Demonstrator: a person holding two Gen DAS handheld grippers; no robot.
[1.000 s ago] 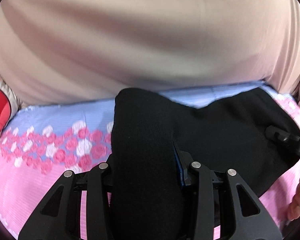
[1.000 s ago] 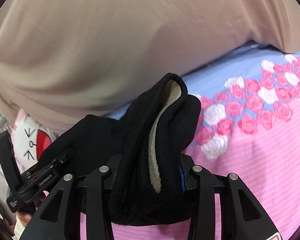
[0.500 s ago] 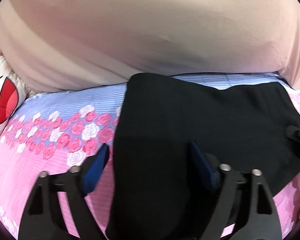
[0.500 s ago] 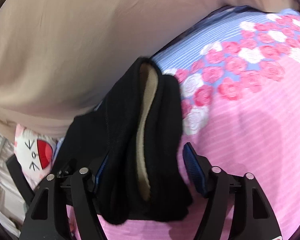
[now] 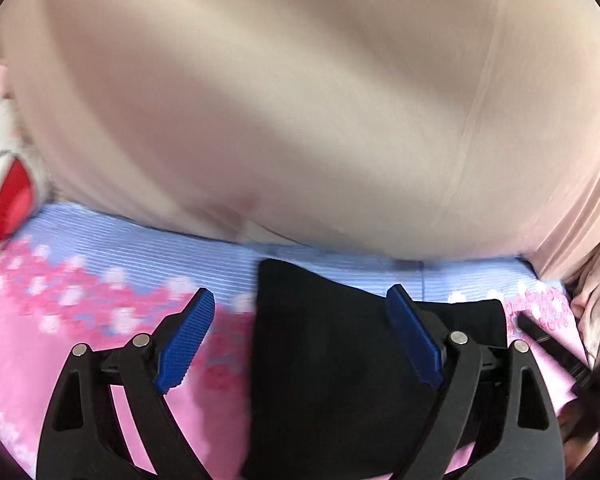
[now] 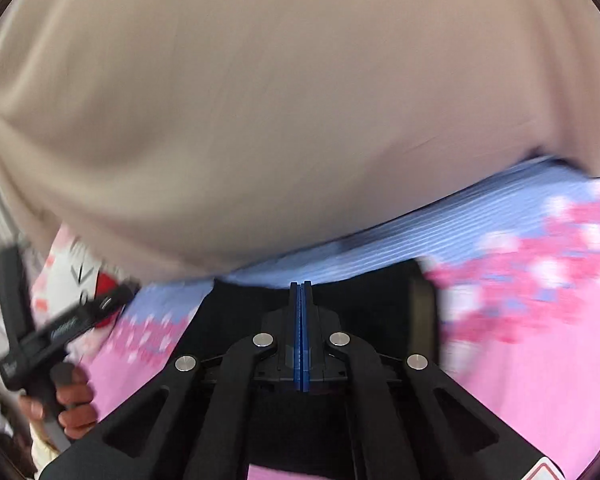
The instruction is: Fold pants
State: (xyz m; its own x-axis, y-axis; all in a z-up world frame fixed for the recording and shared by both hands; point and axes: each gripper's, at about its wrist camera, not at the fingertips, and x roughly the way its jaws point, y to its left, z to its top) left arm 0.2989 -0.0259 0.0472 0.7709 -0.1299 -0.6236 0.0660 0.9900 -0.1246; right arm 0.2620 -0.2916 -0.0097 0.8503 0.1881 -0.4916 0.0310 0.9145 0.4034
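Note:
The black pants point(image 5: 332, 360) lie folded on the pink and blue floral bedspread point(image 5: 80, 320). My left gripper point(image 5: 300, 336) is open above them, its blue pads point(image 5: 186, 336) spread wide and holding nothing. In the right wrist view the pants point(image 6: 364, 304) lie beneath my right gripper point(image 6: 301, 292), whose blue pads are pressed together with nothing between them. A tan fleece lining shows at the pants' right edge point(image 6: 422, 316).
A person in beige clothing point(image 5: 280, 100) stands close behind the bed and fills the upper half of both views. A white plush with a red mark point(image 5: 8, 200) sits at the left. The left gripper's handle and hand point(image 6: 48, 344) show at the left of the right wrist view.
Both grippers have let go of the pants, which now lie flat on the bed. The left gripper opened wide and the right gripper shut empty. Both pulled back.

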